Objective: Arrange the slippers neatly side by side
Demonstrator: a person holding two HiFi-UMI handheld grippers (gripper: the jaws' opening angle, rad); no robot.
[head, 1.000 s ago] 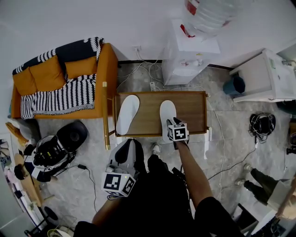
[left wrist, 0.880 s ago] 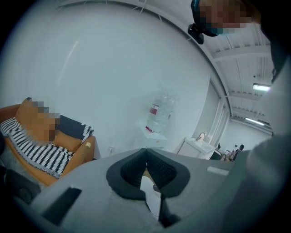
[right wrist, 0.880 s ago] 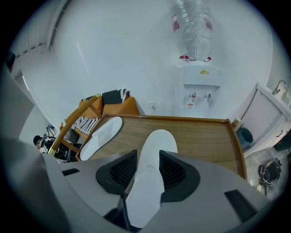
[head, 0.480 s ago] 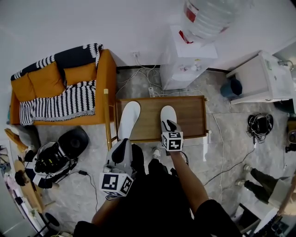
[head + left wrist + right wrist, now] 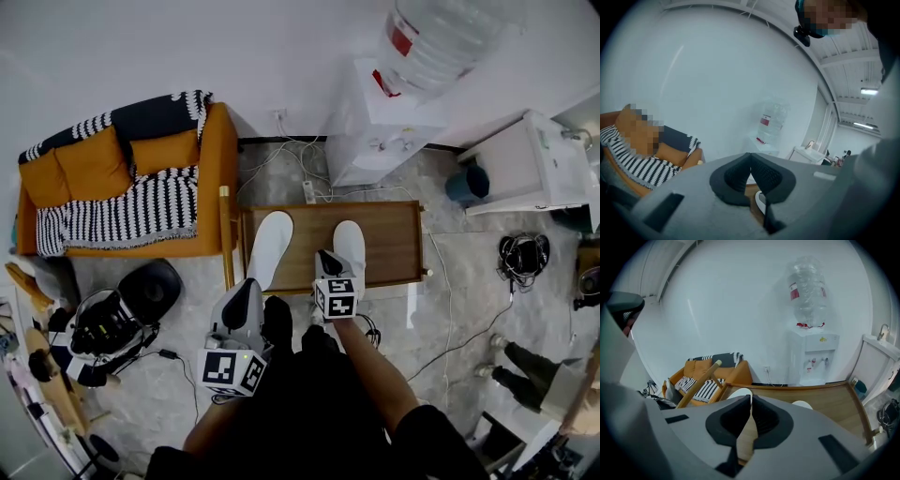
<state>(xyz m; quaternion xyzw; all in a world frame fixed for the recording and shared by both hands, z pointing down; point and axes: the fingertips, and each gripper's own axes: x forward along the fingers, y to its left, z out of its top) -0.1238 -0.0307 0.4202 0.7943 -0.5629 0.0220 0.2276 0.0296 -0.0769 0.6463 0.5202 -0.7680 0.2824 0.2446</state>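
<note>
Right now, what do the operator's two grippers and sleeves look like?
Left gripper and right gripper: grey moulded shells, black ribbed pads, each with a white cube bearing black square markers. The right's jaws have just been closing, nothing between them. Black top, forearms uncovered.

Head view: right gripper, jaws just closing on nothing, covers the right slipper at its near end on the wooden table; behind the table, the water bottle is cut by the top edge. Left gripper view: left gripper hides all but a sliver of one slipper.
</note>
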